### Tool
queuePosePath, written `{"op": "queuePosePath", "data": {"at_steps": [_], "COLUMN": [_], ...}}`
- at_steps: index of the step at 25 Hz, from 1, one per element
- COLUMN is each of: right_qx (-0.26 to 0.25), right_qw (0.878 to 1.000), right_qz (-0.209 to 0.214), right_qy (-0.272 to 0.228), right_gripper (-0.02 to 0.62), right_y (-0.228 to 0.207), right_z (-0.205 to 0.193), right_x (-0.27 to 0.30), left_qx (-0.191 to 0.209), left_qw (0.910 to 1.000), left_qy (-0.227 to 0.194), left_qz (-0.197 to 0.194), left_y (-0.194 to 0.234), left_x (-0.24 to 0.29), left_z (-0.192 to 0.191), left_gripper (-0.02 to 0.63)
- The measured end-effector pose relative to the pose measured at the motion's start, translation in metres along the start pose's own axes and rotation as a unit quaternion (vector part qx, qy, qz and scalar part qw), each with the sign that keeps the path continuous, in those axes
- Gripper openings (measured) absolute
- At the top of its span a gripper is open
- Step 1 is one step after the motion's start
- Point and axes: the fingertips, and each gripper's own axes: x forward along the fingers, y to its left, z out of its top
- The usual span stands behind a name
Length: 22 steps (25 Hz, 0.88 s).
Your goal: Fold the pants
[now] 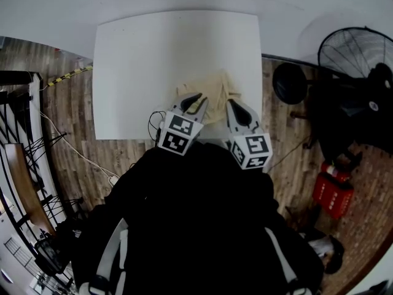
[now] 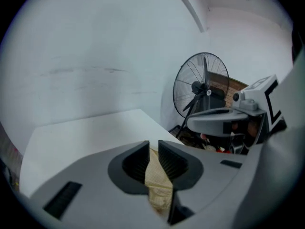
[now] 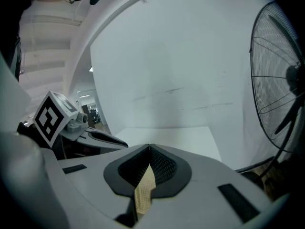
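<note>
Beige pants [image 1: 212, 88] lie bunched at the near edge of the white table [image 1: 153, 60]. My left gripper [image 1: 198, 100] is at their near left side, and my right gripper [image 1: 235, 106] at their near right side. In the left gripper view the left gripper [image 2: 153, 144] has a fold of the pants [image 2: 157, 180] between its ribbed pads, gripped low in the jaws with a narrow gap at the tips. In the right gripper view the right gripper [image 3: 149, 149] is shut on a thin strip of the pants [image 3: 143, 192], its tips almost touching.
A black standing fan [image 1: 353, 54] is right of the table, with a round black stool [image 1: 290, 83] and a red crate [image 1: 333, 192] on the wooden floor nearby. Cables run on the floor at the left. The person's dark clothing fills the lower head view.
</note>
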Motion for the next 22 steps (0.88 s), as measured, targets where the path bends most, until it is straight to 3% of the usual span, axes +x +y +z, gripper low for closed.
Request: {"op": "queuePosePath", "data": {"at_steps": [7, 11, 16, 22], "right_qx": [-0.017, -0.027, -0.043, -0.046], "right_qw": [1.000, 0.999, 0.998, 0.996], "right_qz": [0.008, 0.007, -0.007, -0.007], "right_qy": [-0.023, -0.033, -0.048, -0.071], "right_gripper": [0.005, 0.005, 0.005, 0.005], "right_y": [0.013, 0.017, 0.021, 0.021], "right_z": [0.025, 0.036, 0.047, 0.062], "right_x": [0.010, 0.014, 0.014, 0.012], "left_qx": [-0.033, -0.038, -0.026, -0.010], "left_qw": [0.9947, 0.9894, 0.9790, 0.9702], "left_qy": [-0.085, -0.123, -0.177, -0.214], "left_qz": [0.048, 0.068, 0.098, 0.114], "left_y": [0.032, 0.040, 0.049, 0.047], "left_x": [-0.033, -0.047, -0.067, -0.081], "left_z": [0.036, 0.048, 0.061, 0.069], "left_gripper": [0.006, 0.003, 0.003, 0.003]}}
